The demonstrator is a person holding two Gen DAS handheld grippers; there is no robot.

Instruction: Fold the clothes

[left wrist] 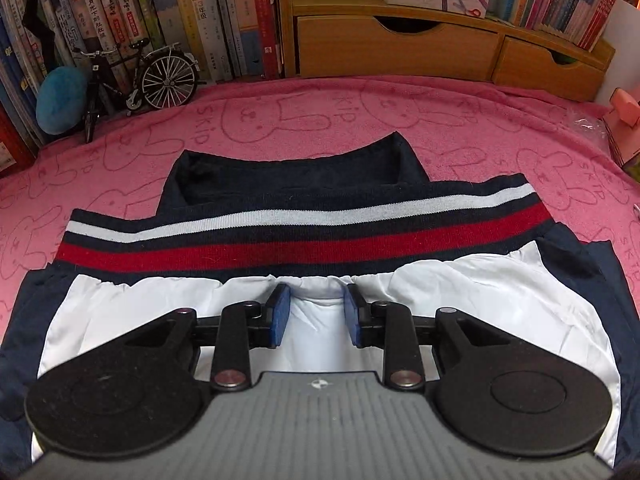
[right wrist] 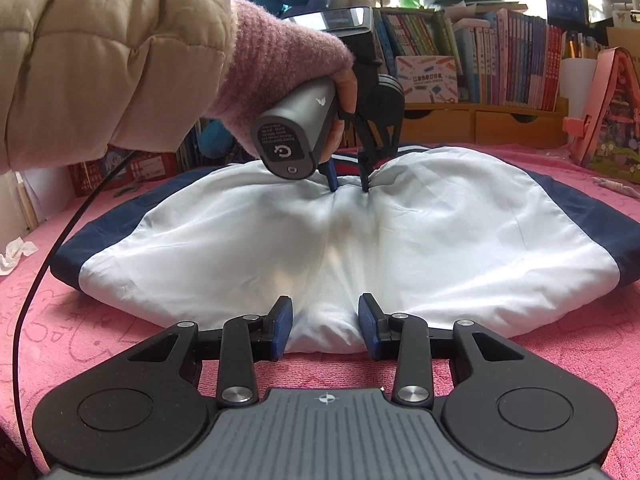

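Note:
A jacket lies flat on the pink towel: a white panel [right wrist: 400,240] with navy sides [right wrist: 568,196] and a navy, white and red striped knit band [left wrist: 304,240] at the far end. My left gripper [left wrist: 318,312] is open, tips pressed onto the white cloth just short of the band, with a pucker of cloth between the fingers. In the right wrist view the left gripper [right wrist: 351,184] comes down from above, held by a hand in a pink cuff [right wrist: 280,60]. My right gripper [right wrist: 326,328] is open, its fingers on either side of a bulge at the panel's near edge.
A pink bunny-print towel [left wrist: 400,120] covers the table. At the back stand a model bicycle [left wrist: 140,76], a blue plush [left wrist: 60,100], books [left wrist: 200,12], wooden drawers [left wrist: 400,48] and a pink toy house [right wrist: 608,116]. A black cable [right wrist: 48,260] runs down the left.

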